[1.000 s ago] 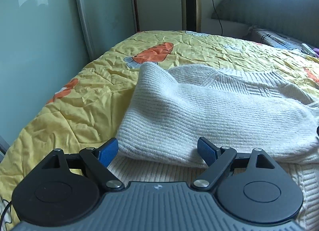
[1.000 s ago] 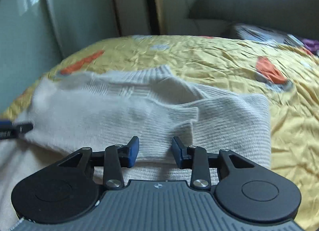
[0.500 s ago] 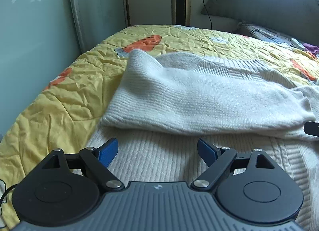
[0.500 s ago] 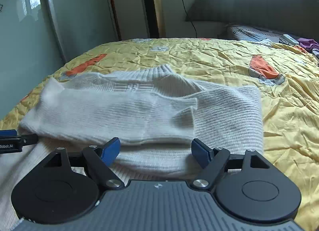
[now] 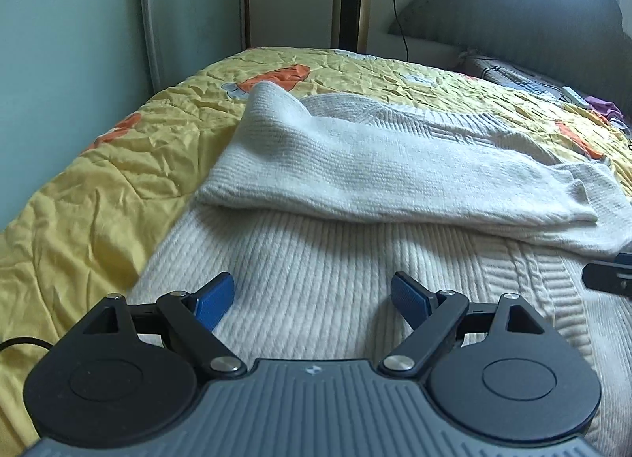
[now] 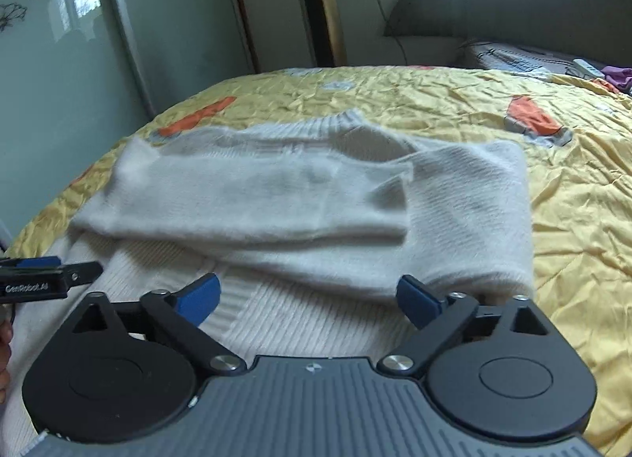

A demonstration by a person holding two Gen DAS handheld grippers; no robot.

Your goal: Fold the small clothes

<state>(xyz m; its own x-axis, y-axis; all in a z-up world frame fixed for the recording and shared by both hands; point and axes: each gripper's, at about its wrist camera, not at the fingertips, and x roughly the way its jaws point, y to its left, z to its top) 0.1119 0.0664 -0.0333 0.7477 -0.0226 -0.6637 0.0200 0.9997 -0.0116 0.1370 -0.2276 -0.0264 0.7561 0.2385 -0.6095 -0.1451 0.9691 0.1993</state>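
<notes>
My left gripper (image 5: 312, 297) is nearest in its view, jaws spread wide with nothing between them, poised over the ribbed lower body of the sweater (image 5: 316, 279). The spread matches that of a second ago. More of the ribbed body now lies ahead of the pads than before, when the folded sleeve (image 5: 375, 176) sat right at the fingertips.

My right gripper (image 6: 308, 299) has its jaws opening; a second ago they stood close together by the sleeve cuff, now they are wide apart and grip nothing. The folded edge of the sweater (image 6: 454, 228) lies just beyond the pads.

The sweater rests flat on the yellow bedspread (image 5: 118, 180), both sleeves folded across the chest, collar (image 6: 347, 119) on the far side. Beyond it are the dark headboard (image 5: 533, 14) and a tall gold-trimmed unit (image 6: 316, 2) against the wall.
</notes>
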